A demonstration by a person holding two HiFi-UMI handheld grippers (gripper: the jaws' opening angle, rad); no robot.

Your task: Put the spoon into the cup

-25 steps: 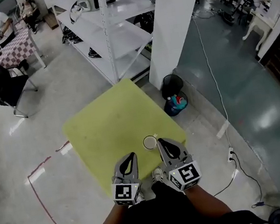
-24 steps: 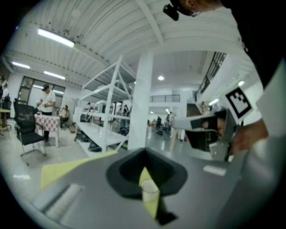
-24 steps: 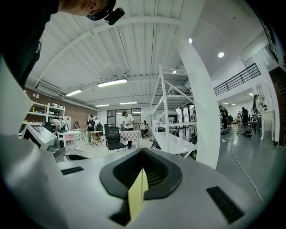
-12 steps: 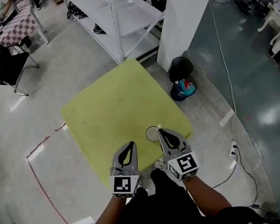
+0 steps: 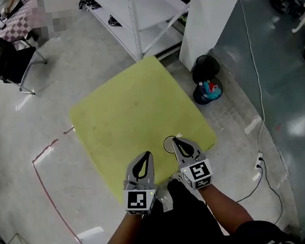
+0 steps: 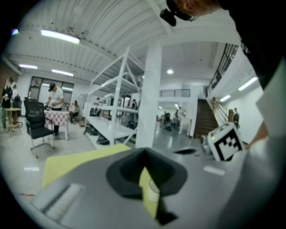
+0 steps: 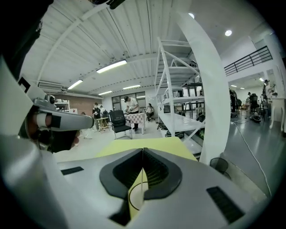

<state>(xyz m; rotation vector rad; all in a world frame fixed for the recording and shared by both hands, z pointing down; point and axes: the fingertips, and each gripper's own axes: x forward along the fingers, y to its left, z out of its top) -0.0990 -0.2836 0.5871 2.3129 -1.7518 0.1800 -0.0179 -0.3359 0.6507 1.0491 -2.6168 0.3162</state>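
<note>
Yellow-green counter (image 5: 128, 110) on a pale workshop floor (image 5: 38, 106), two hand-held grippers over its near edge
Cup (image 5: 169, 142) stands by the counter's near right corner, just ahead of the right hand-held gripper (image 5: 176, 140); its jaws are closed on nothing, as are the left hand-held gripper's (image 5: 147, 155)

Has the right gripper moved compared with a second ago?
Yes. The right gripper has closed in on the cup; its tip now overlaps the rim.
</note>
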